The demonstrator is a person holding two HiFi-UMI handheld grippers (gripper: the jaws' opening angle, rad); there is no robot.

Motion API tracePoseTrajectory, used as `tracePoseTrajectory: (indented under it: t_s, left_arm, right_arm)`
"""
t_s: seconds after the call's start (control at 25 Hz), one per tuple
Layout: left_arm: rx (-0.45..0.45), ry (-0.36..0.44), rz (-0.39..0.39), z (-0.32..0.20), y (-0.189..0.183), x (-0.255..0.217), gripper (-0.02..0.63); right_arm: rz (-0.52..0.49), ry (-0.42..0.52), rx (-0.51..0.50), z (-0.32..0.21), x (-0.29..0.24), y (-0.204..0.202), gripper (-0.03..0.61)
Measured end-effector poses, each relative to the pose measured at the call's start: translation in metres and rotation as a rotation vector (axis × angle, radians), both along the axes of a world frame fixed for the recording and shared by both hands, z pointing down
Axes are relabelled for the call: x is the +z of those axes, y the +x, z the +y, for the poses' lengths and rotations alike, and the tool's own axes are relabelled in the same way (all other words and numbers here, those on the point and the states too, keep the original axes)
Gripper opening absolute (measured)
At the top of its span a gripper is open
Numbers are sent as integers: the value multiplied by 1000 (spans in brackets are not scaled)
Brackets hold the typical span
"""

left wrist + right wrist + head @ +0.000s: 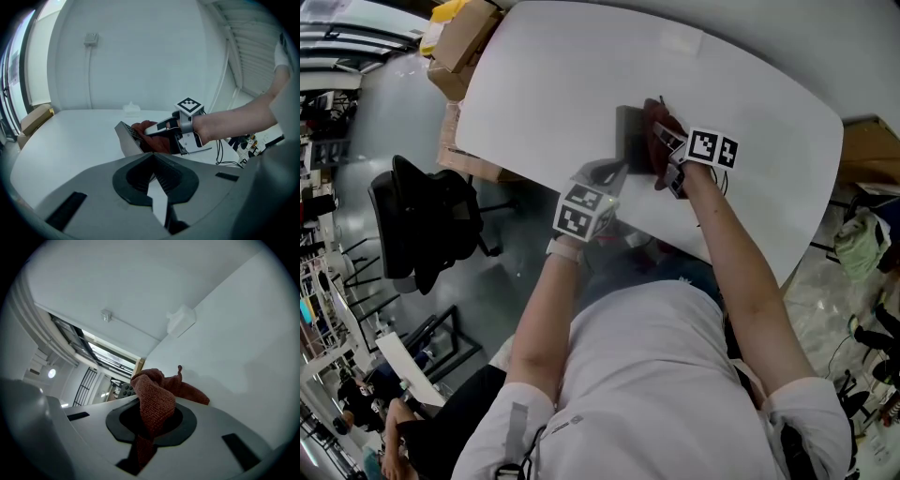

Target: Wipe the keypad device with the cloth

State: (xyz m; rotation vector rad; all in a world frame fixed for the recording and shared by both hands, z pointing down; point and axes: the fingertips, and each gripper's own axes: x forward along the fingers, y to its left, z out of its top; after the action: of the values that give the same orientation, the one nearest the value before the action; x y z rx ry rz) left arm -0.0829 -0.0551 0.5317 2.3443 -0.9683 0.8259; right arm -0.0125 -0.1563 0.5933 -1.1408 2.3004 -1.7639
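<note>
Keypad device, dark grey slab [630,139], head view: tilted up near centre of white oval table [534,84]; rust-red knitted cloth [659,131] against it at 3 o'clock, left gripper [609,173] at 7 o'clock.
Left gripper view: jaws slightly spread, pinching nothing; device at 12 o'clock.
Right gripper view: right gripper [143,441] jaws clamped on cloth; keys at 10 o'clock.
</note>
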Motion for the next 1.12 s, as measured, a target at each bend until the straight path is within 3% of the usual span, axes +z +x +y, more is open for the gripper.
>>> tracePoseTrajectory:
  t_s: [0.32, 0.84, 1.0, 1.12]
  left_arm:
    - [1, 3, -11, 0, 0, 1, 11]
    - [6, 5, -18, 2, 1, 1, 11]
    - [7, 1, -19, 3, 1, 1, 12]
    - [10, 0, -18, 3, 1, 0, 11]
  right_arm:
    - [-17, -10, 70, 2, 9, 12, 49]
    - [95, -75, 61, 9, 30, 32, 49]
    - [200, -55, 27, 7, 29, 35, 49]
    - [208, -37, 37, 3, 21, 36, 49]
